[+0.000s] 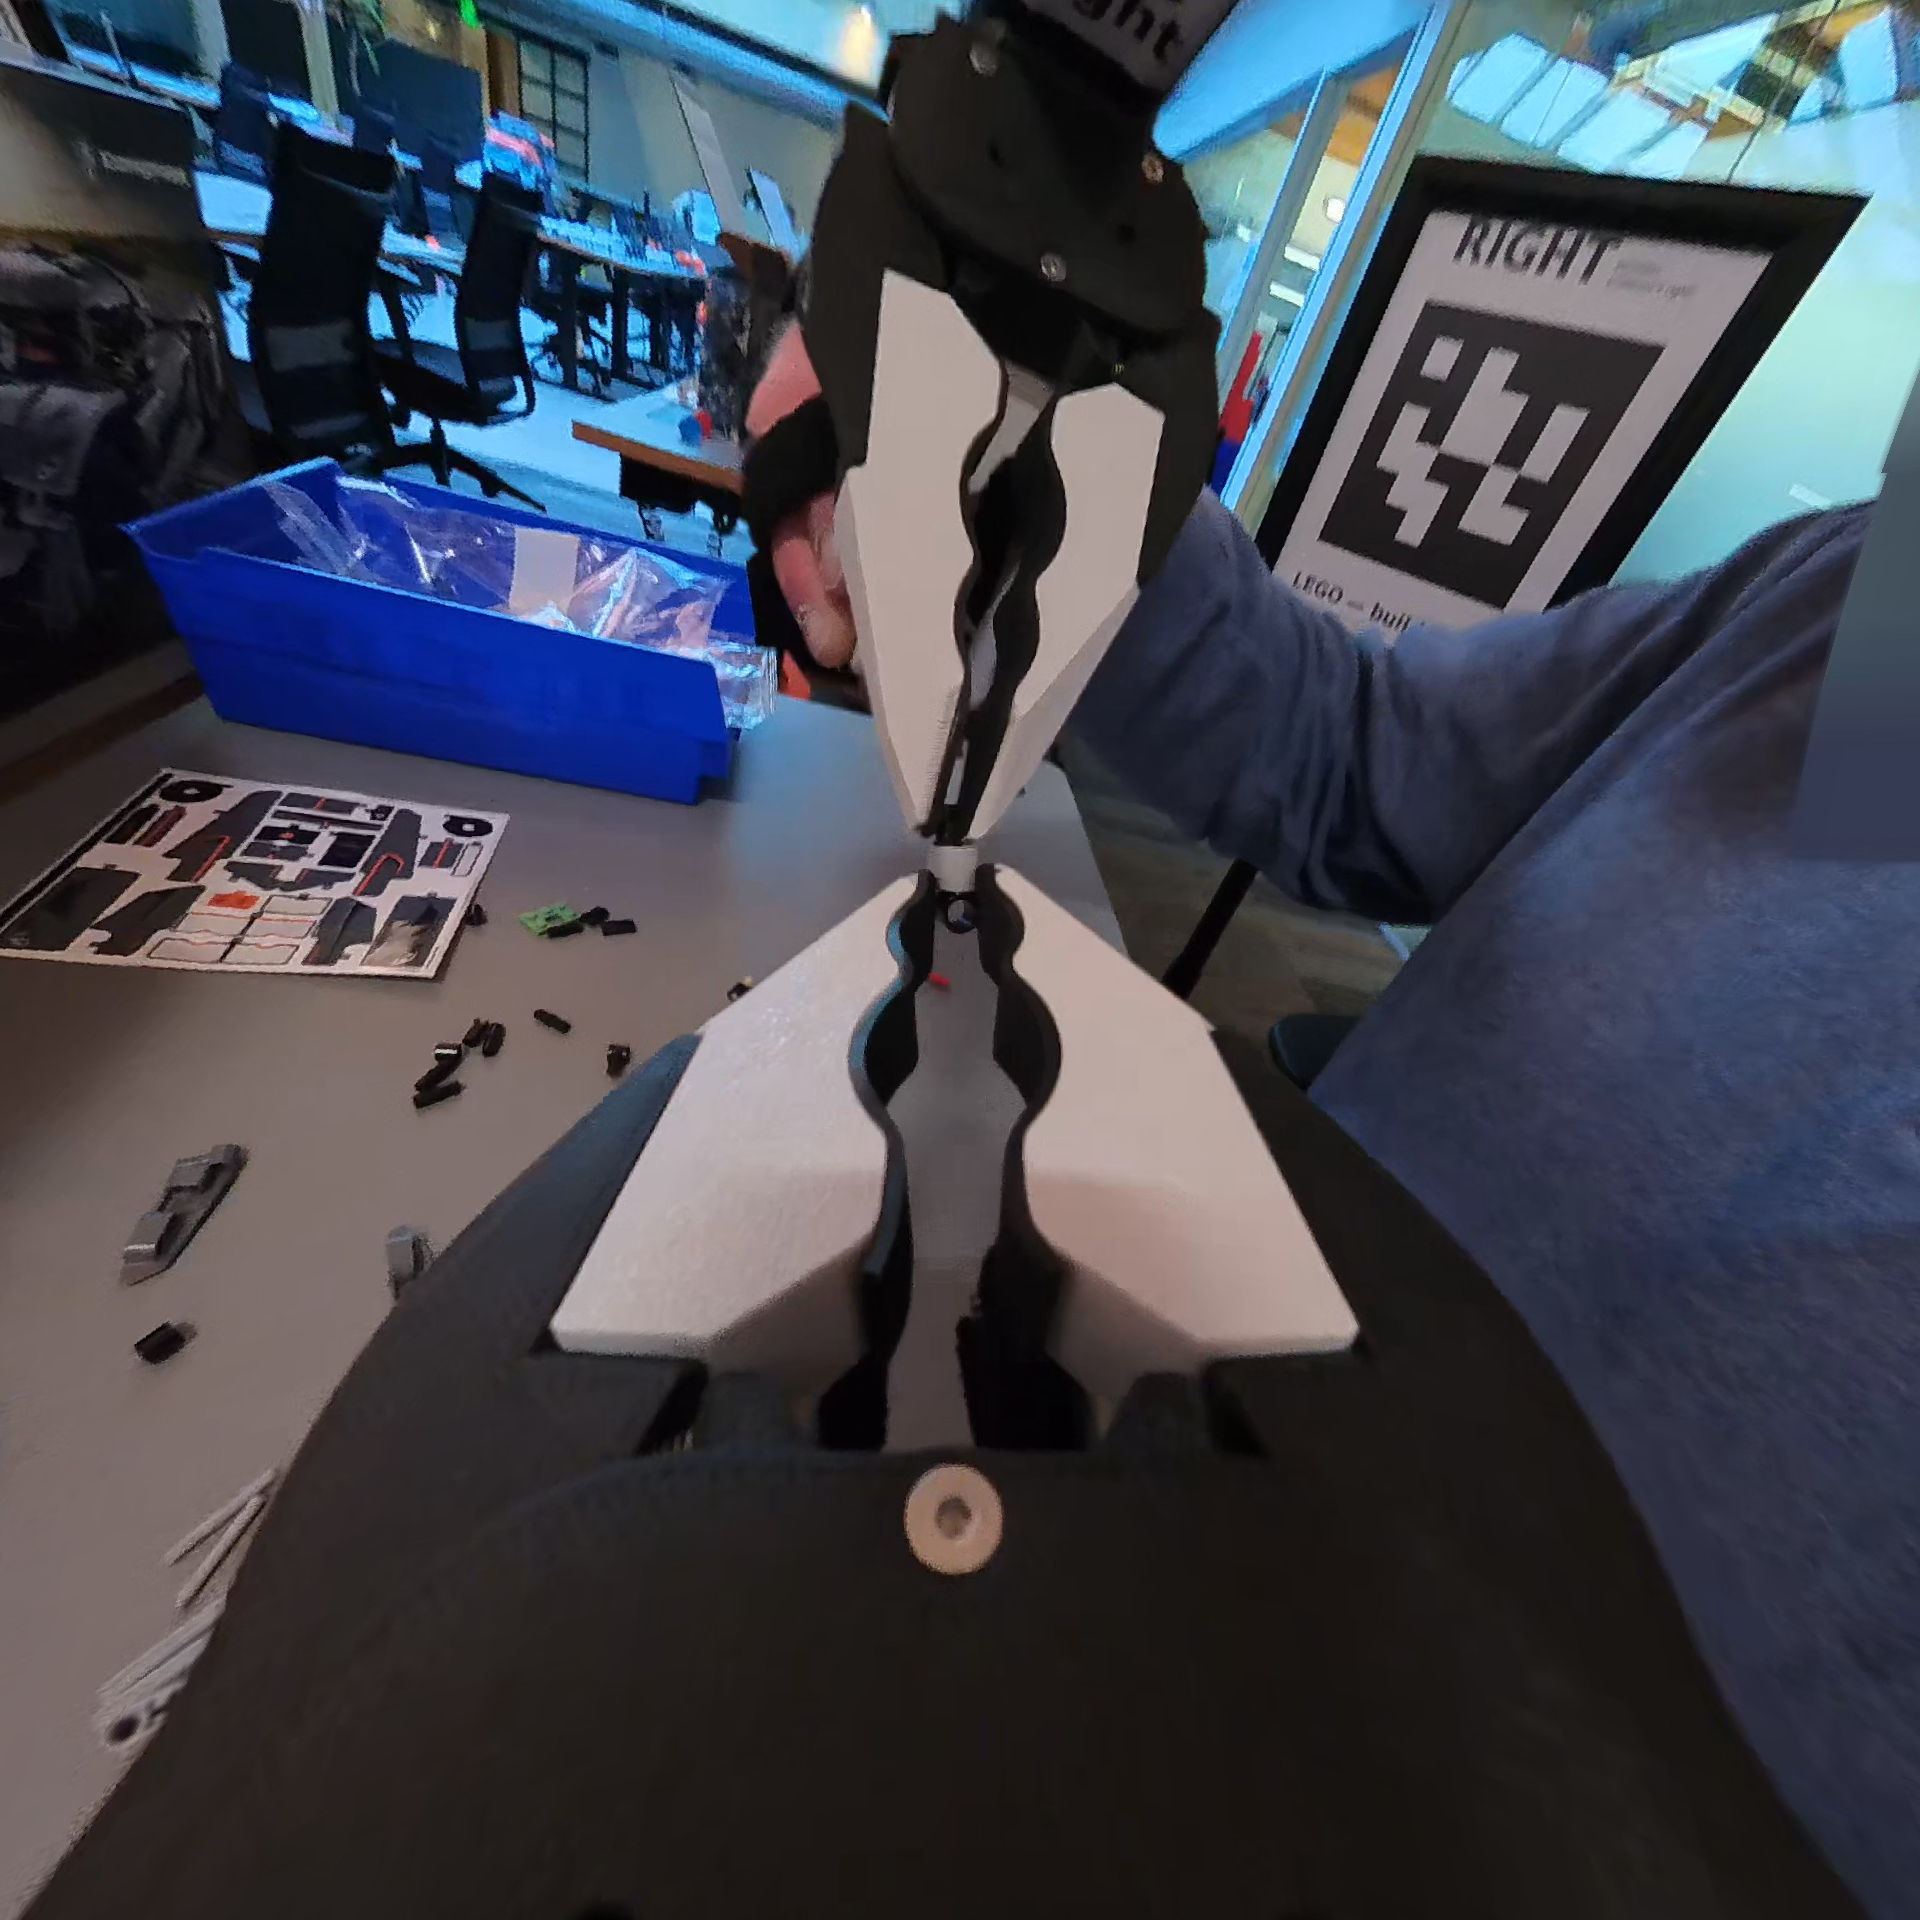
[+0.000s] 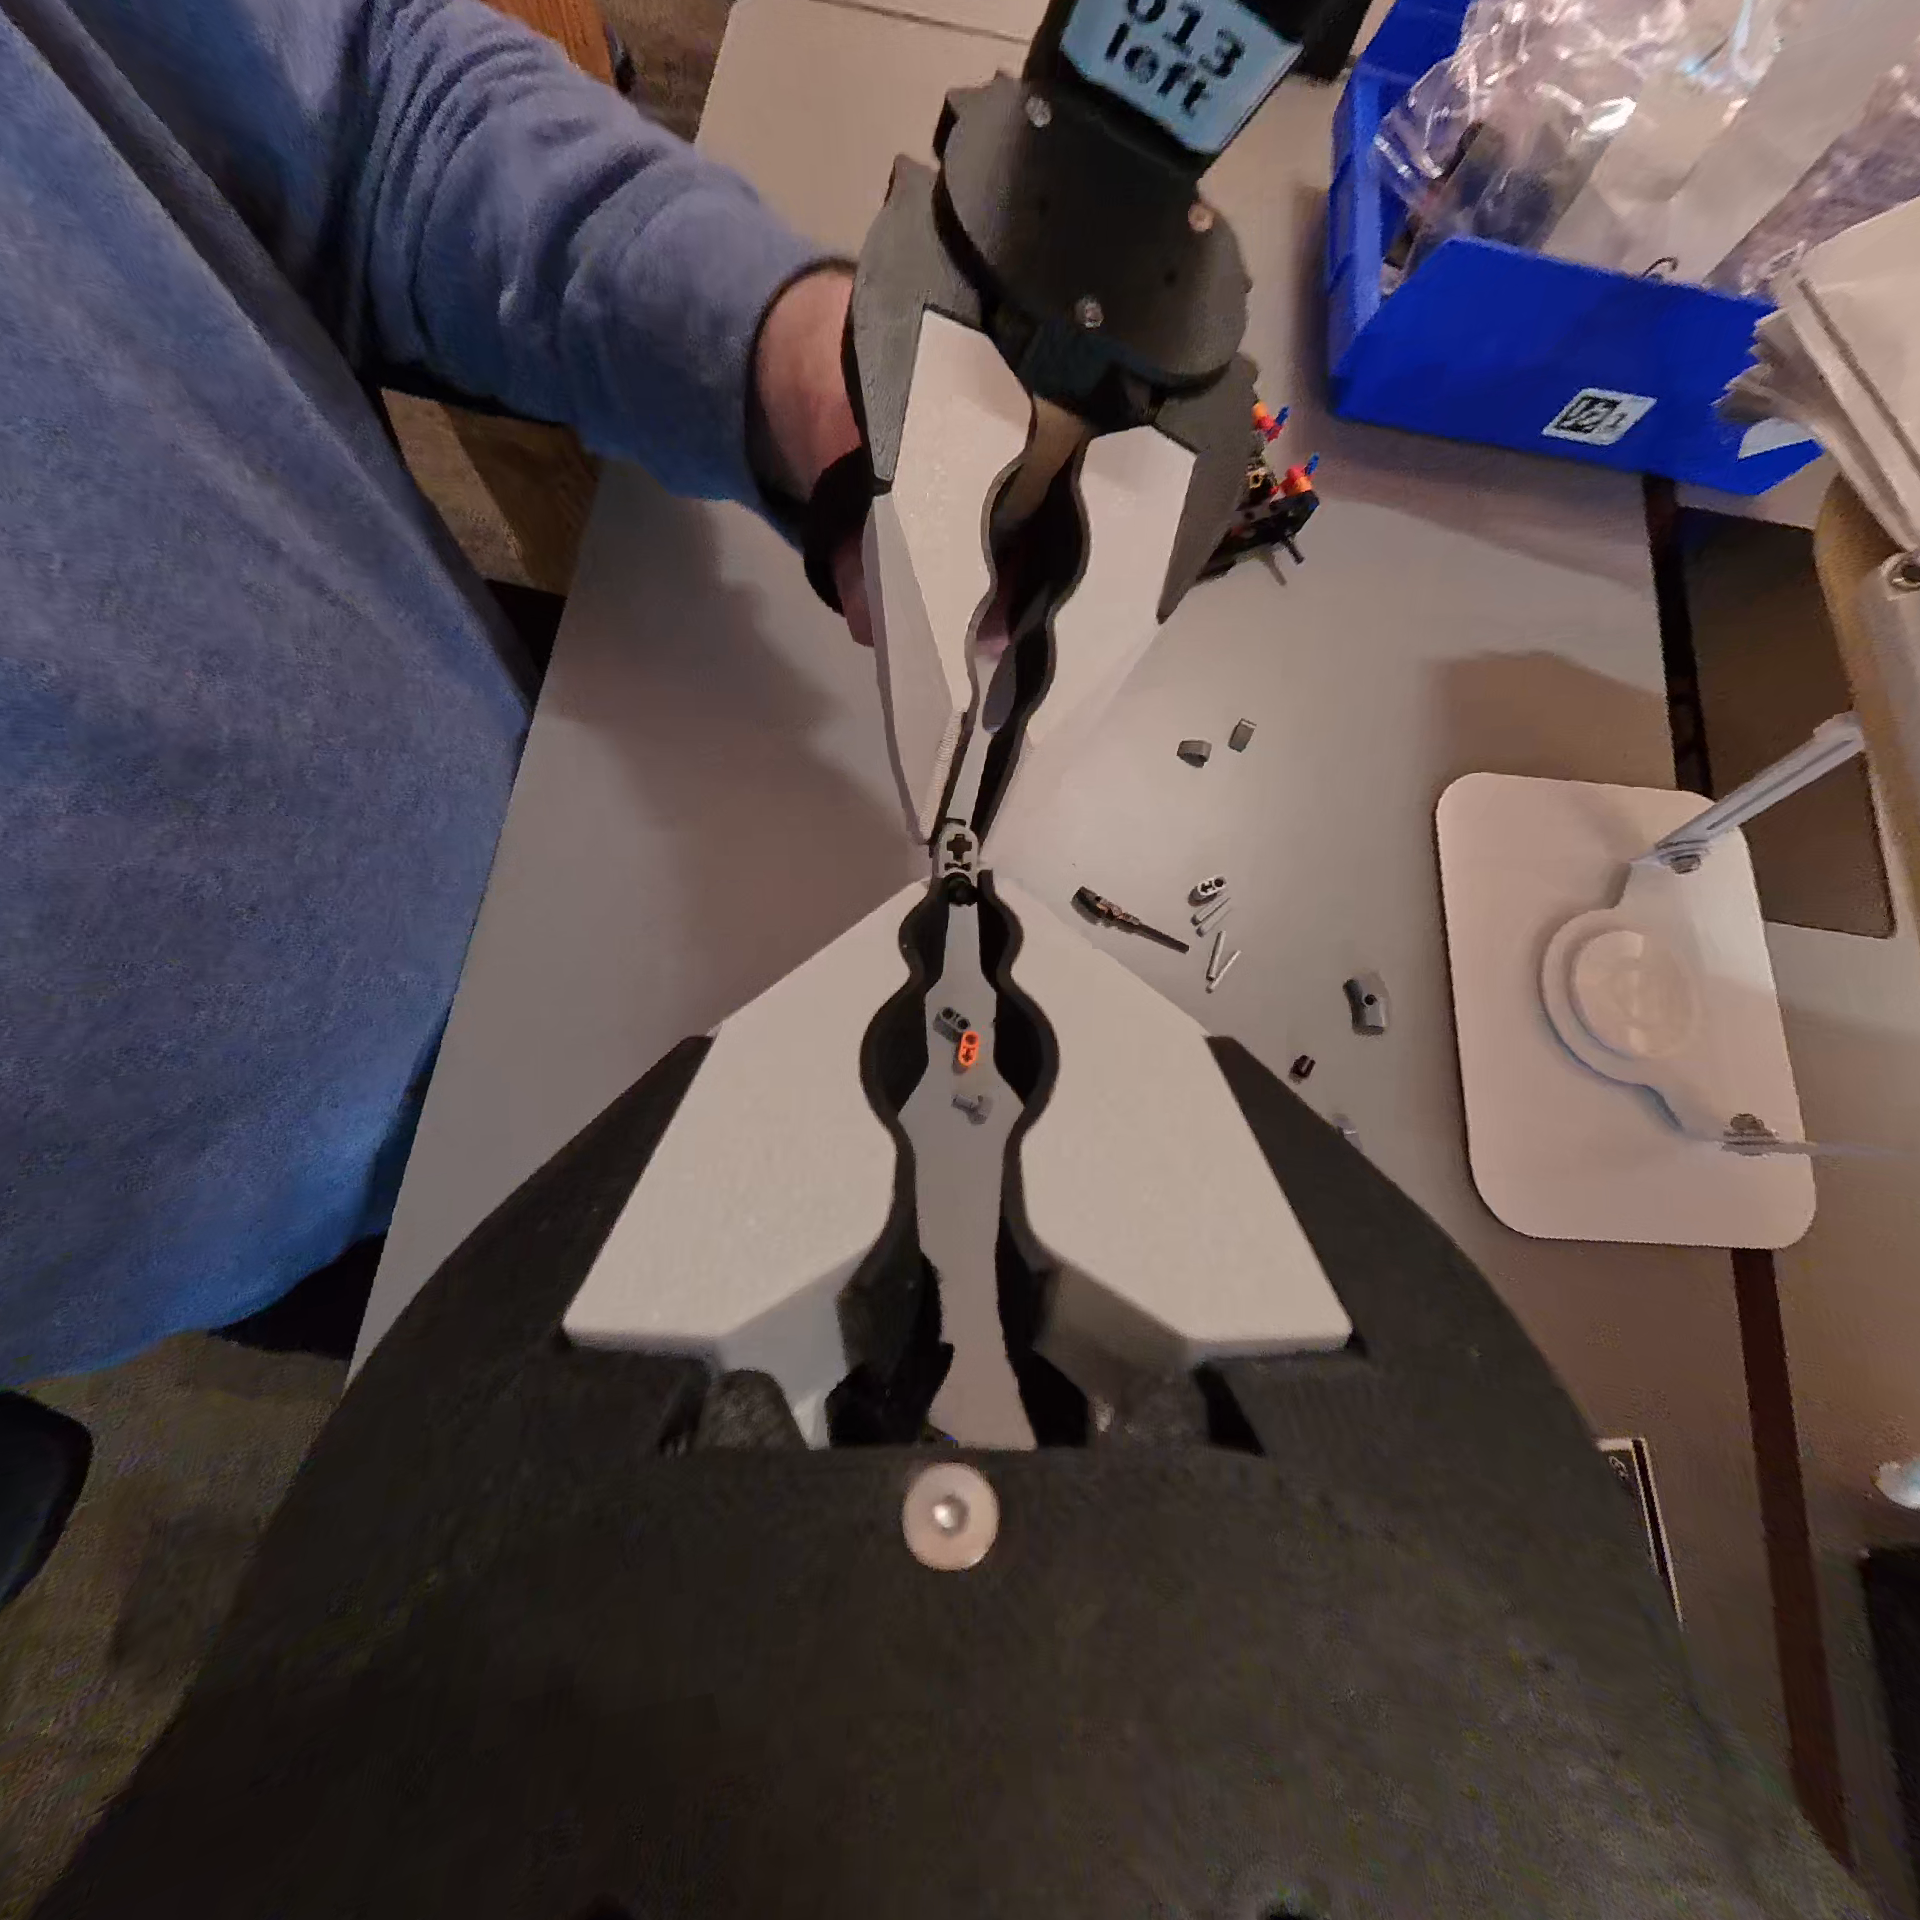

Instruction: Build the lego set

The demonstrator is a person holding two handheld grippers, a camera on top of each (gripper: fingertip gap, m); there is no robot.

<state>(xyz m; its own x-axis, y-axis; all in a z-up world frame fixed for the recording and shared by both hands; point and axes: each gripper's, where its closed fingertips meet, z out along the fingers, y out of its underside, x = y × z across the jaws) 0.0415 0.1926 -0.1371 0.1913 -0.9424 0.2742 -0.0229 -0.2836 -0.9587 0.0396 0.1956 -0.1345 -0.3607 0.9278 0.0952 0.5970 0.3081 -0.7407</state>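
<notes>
Meeting tip to tip above the tabletop (image 1: pixel 644 831), the left hand-held gripper (image 1: pixel 954 902) pinched a black pin (image 1: pixel 958 914) and the right hand-held gripper (image 2: pixel 958 891) a grey connector (image 1: pixel 953 862).

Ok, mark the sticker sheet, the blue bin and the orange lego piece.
sticker sheet (image 1: pixel 244 873), left wrist view, middle of the sheet.
blue bin (image 1: pixel 436 665), left wrist view, its front wall.
orange lego piece (image 2: pixel 968 1049), right wrist view, its top face, seen between the right gripper's fingers.

Blue bin (image 1: pixel 436 665) w/ clear plastic bags (image 1: pixel 499 561) at table's (image 1: pixel 312 1143) far side. Framed marker sign (image 1: pixel 1496 416) stands beyond. Office chairs (image 1: pixel 343 312) in bkgd. White stand base (image 2: pixel 1621 1018) on table, right.
</notes>
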